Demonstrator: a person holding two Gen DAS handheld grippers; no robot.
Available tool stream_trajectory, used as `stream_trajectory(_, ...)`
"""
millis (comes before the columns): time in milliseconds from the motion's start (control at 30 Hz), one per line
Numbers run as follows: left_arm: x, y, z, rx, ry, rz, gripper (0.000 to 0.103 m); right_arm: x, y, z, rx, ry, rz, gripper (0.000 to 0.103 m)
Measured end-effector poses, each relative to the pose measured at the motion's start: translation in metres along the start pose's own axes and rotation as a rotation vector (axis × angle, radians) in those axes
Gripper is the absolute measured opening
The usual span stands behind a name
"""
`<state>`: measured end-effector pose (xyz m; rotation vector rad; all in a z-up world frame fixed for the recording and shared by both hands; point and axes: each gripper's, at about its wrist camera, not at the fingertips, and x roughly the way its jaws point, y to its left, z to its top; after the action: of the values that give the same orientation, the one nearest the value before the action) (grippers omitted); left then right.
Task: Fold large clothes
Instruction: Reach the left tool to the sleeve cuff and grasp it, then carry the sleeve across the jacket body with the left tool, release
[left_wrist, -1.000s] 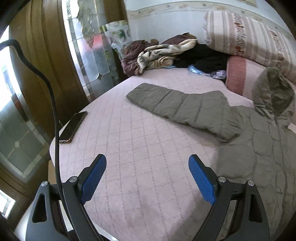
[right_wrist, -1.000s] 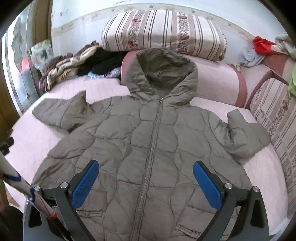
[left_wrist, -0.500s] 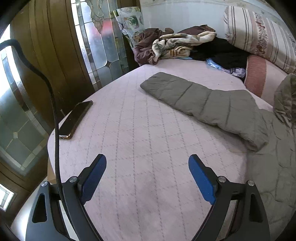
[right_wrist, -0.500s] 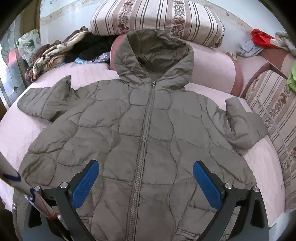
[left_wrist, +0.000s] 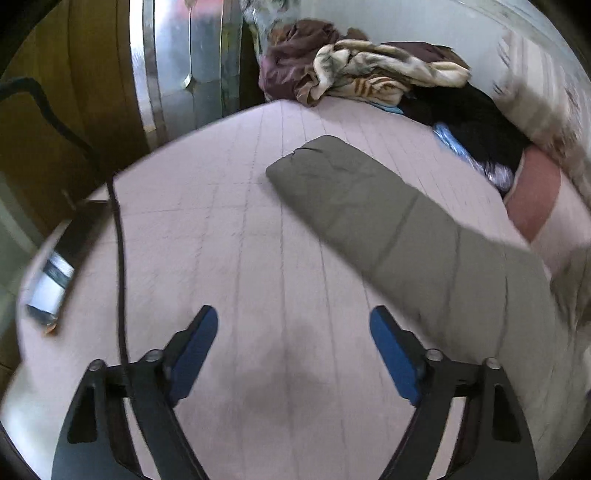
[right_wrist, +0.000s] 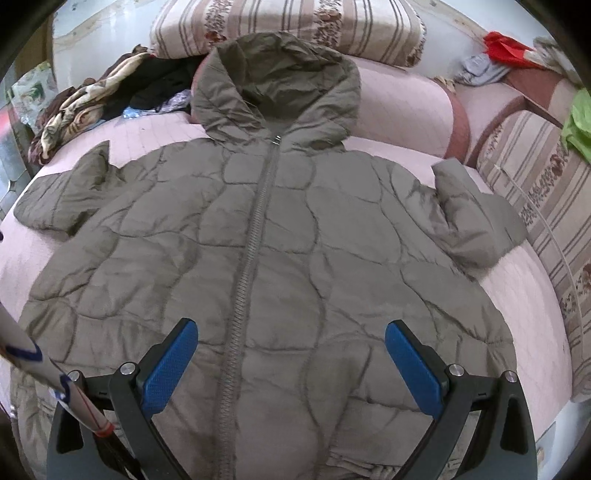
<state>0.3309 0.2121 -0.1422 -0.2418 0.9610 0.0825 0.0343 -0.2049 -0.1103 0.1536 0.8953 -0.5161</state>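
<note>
Jacket (right_wrist: 280, 236) lies flat on the pink bed (right_wrist: 524, 295), zipped, hood toward pillows; left gripper (left_wrist: 291, 347) open over bare quilt beside the sleeve (left_wrist: 388, 221), right gripper (right_wrist: 291, 354) open above the hem, both empty

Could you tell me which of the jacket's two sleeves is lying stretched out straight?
The left-hand sleeve, ahead of the left claw; the other sleeve is bent.

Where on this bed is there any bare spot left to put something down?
Bare pink quilt lies between the jacket's outstretched sleeve and the phone at the bed's edge. A narrower strip runs beside the other sleeve, toward the striped cushion. The clothes pile crowds the far corner; the jacket fills the middle.
</note>
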Motion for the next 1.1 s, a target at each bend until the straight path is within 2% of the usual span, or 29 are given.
stream_trajectory(133,0.049,0.007,0.034,-0.129,0.11,-0.162,0.077,0.005,-0.008,-0.004,0.018,0.021,-0.005,0.103)
stream_trajectory(200,0.058,0.004,0.043,-0.173,0.1,-0.185,0.077,0.006,-0.011,-0.006,0.019,0.024,-0.019,0.103)
stream_trajectory(267,0.067,-0.001,0.053,-0.214,0.101,-0.25,0.077,0.007,-0.013,-0.007,0.02,0.024,-0.023,0.103)
stream_trajectory(333,0.075,-0.006,0.059,-0.239,0.099,-0.26,0.077,0.008,-0.015,-0.008,0.023,0.025,-0.029,0.103)
stream_trajectory(400,0.081,-0.014,0.064,-0.247,0.081,-0.225,0.075,0.011,-0.017,-0.009,0.024,0.032,-0.042,0.103)
stream_trajectory(467,0.086,-0.024,0.071,-0.221,0.064,-0.13,0.056,0.013,-0.018,-0.009,0.026,0.039,-0.05,0.103)
stream_trajectory(500,0.09,-0.028,0.075,-0.205,0.066,-0.093,0.034,0.014,-0.019,-0.01,0.029,0.043,-0.057,0.103)
stream_trajectory(533,0.091,-0.031,0.078,-0.189,0.076,-0.066,0.022,0.015,-0.02,-0.011,0.031,0.045,-0.063,0.103)
stream_trajectory(600,0.089,-0.031,0.082,-0.173,0.1,-0.067,0.013,0.016,-0.022,-0.011,0.036,0.048,-0.072,0.103)
stream_trajectory(700,0.066,-0.034,0.087,-0.169,0.102,-0.128,0.009,0.014,-0.026,-0.012,0.051,0.045,-0.068,0.103)
stream_trajectory(833,0.005,-0.063,0.084,-0.083,0.036,-0.215,0.008,0.007,-0.032,-0.012,0.075,0.028,-0.057,0.103)
stream_trajectory(967,-0.057,-0.111,0.07,0.022,-0.013,-0.328,0.008,-0.007,-0.041,-0.014,0.095,-0.001,-0.046,0.103)
stream_trajectory(1100,-0.112,-0.173,0.033,0.146,-0.033,-0.446,0.008,-0.022,-0.056,-0.02,0.128,-0.028,-0.035,0.103)
